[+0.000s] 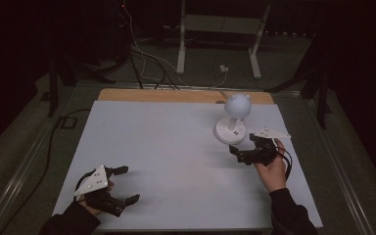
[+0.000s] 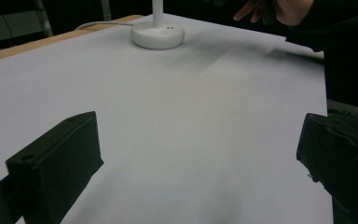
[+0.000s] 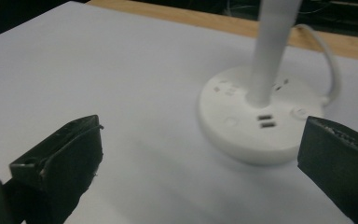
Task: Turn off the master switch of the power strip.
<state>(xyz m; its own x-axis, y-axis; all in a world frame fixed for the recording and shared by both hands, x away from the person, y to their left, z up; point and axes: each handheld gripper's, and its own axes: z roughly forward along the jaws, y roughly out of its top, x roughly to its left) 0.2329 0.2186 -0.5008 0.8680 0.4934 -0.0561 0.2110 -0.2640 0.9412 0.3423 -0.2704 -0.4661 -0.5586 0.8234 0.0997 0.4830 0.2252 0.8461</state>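
The white lamp (image 1: 232, 119) stands far right on the counter (image 1: 176, 147). The right gripper (image 1: 242, 147), wide open and empty, sits just beside its base. The left gripper (image 1: 127, 185), wide open and empty, rests near the counter's near left edge, with bare surface between them.

In the high view my left gripper (image 1: 126, 184) sits at the lower left of the frame, jaws spread wide and pointing right, my left hand (image 1: 94, 198) behind it under a dark sleeve. My right gripper (image 1: 243, 149) is at centre right, jaws apart and pointing left, my right hand (image 1: 273, 169) gripping it from below.
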